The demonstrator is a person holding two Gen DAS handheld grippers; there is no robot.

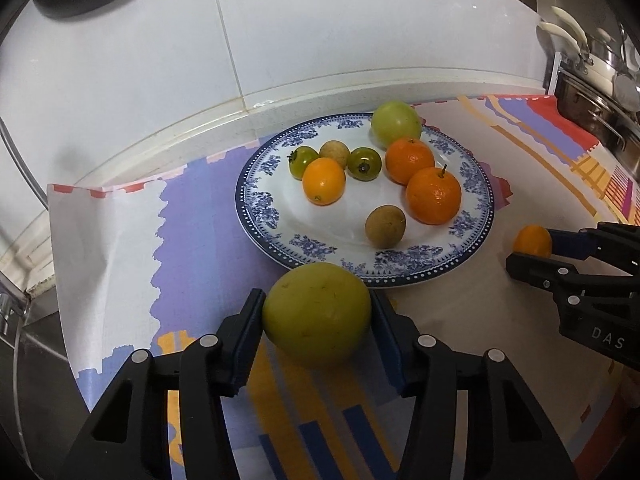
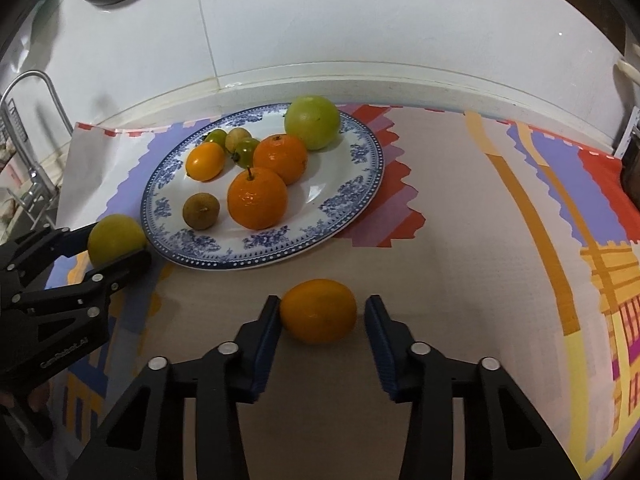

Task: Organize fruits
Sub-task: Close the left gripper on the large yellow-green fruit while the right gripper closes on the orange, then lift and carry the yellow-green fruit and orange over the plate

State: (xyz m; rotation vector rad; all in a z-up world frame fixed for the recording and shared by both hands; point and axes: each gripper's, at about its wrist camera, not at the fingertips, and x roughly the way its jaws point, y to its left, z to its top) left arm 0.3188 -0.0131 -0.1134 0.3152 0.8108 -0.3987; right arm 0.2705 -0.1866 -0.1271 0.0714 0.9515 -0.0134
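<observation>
Plate [image 2: 360,184], blue-patterned, on a coloured cloth [image 2: 460,240]: holds two oranges, one green fruit at its far rim, smaller fruits at its left. Right gripper [image 2: 322,316], below the plate: jaws apart around a kumquat [image 2: 318,311], left pad touching. Left gripper [image 2: 116,246], just left of the plate: clamps a yellow-green fruit [image 2: 114,236].

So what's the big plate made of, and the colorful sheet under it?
The plate looks like glazed ceramic: glossy white with a printed blue floral border and bright glare spots. The sheet seems to be thin printed paper or plastic, matte, with creases and a slightly lifted edge; which one is unclear.
</observation>
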